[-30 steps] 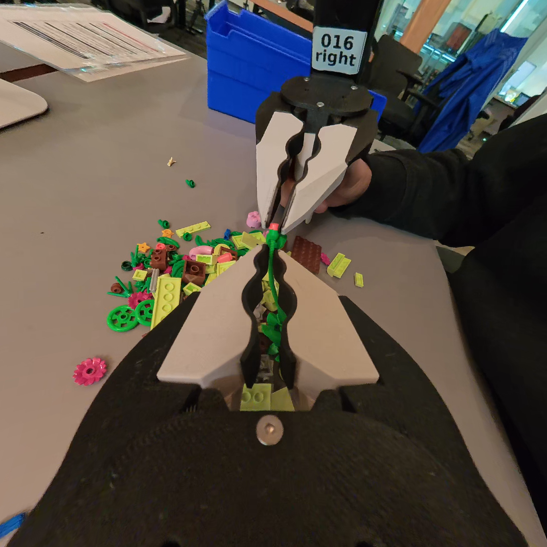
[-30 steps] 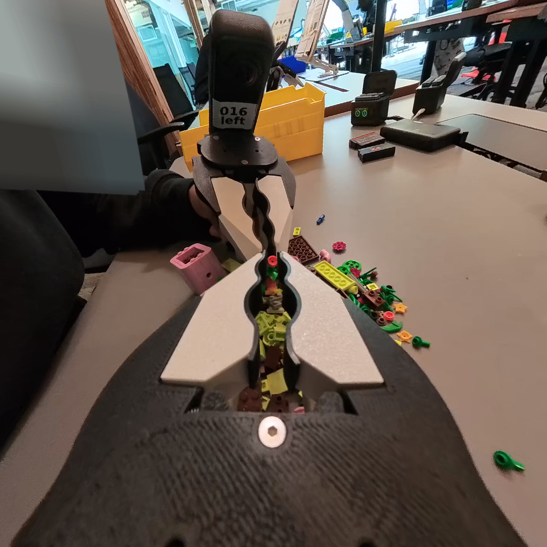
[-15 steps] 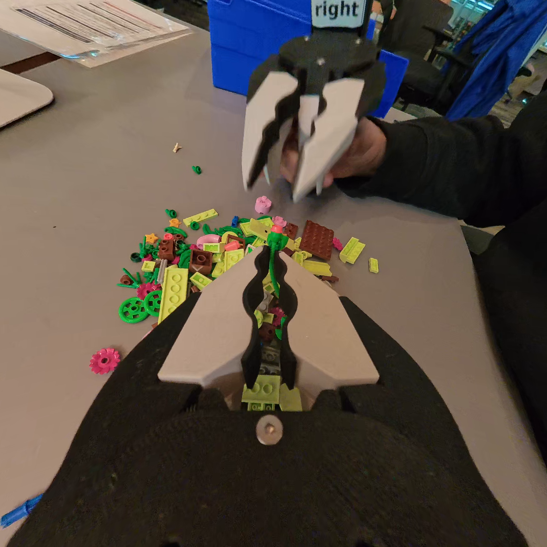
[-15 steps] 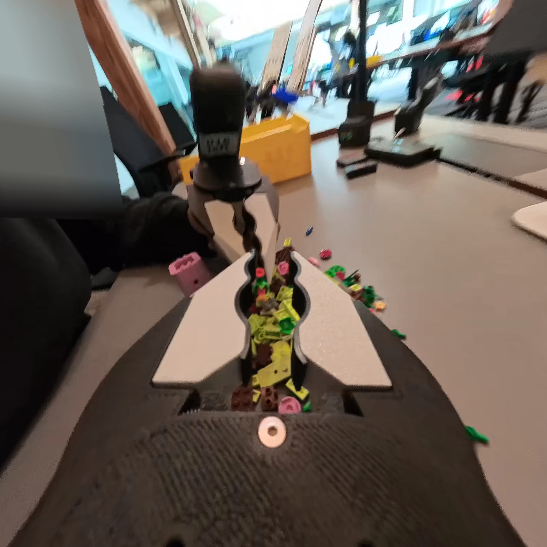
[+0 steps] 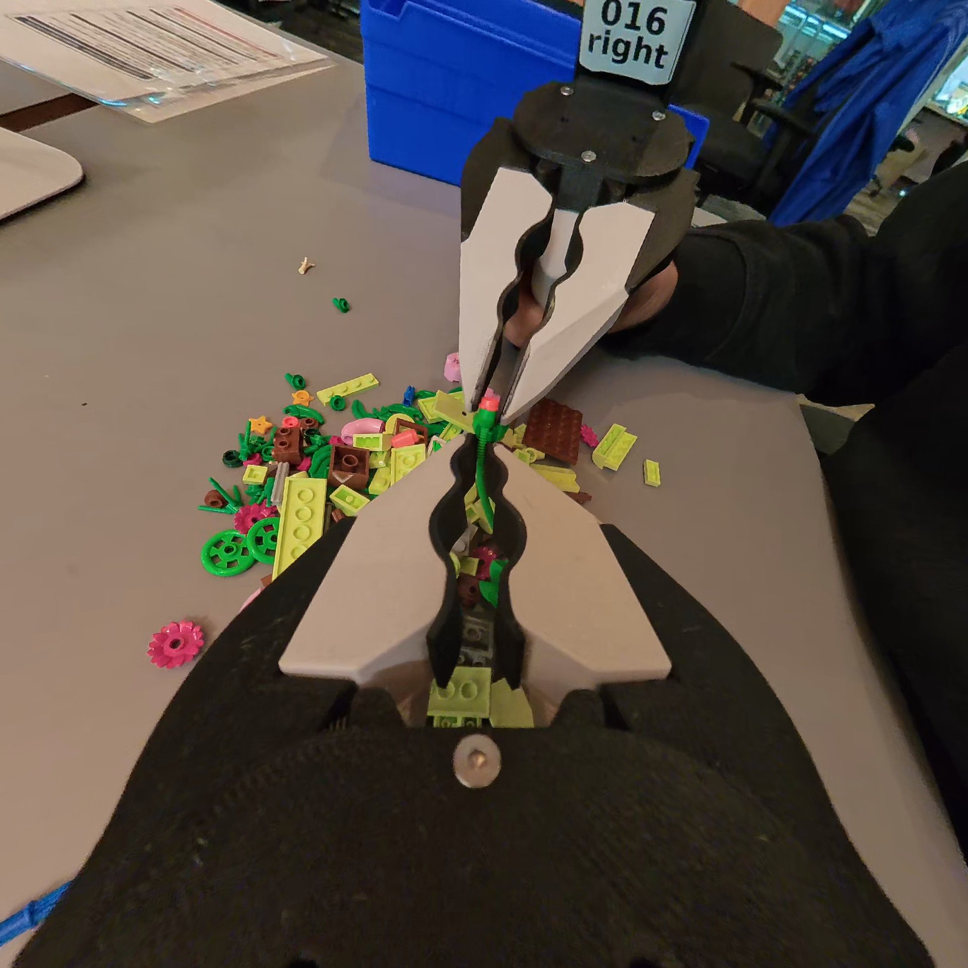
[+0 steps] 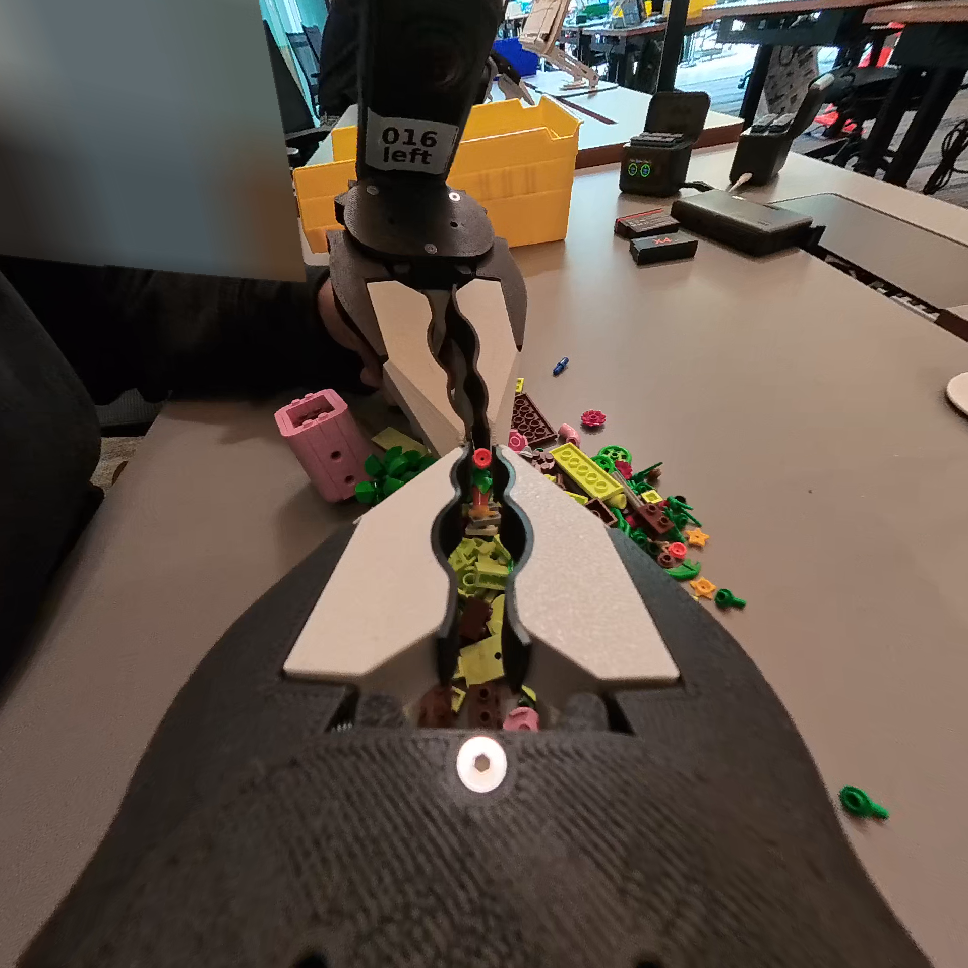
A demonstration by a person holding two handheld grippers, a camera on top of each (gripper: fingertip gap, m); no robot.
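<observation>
So the left gripper is seen clamped down on a thin green stem, which is pinched right at the fingertips with the rest of it trailing back through the wavy gap between the jaws. A small red bud piece is stuck on the far end of that stem, poking out just past the tips. The right gripper is brought in from the opposite side, tips nearly together and set on either side of that red bud; from the right wrist view the bud is framed right between its own fingertips, though it can't quite be told whether it's actually being squeezed or just touched. Both tools are held just above a messy pile of small bricks in lime, brown, green and pink, spread on a grey table. A pink block is stood tilted just beside the pile, a magenta flower piece is lying apart from it, and a blue bin and a yellow bin are parked farther back.
</observation>
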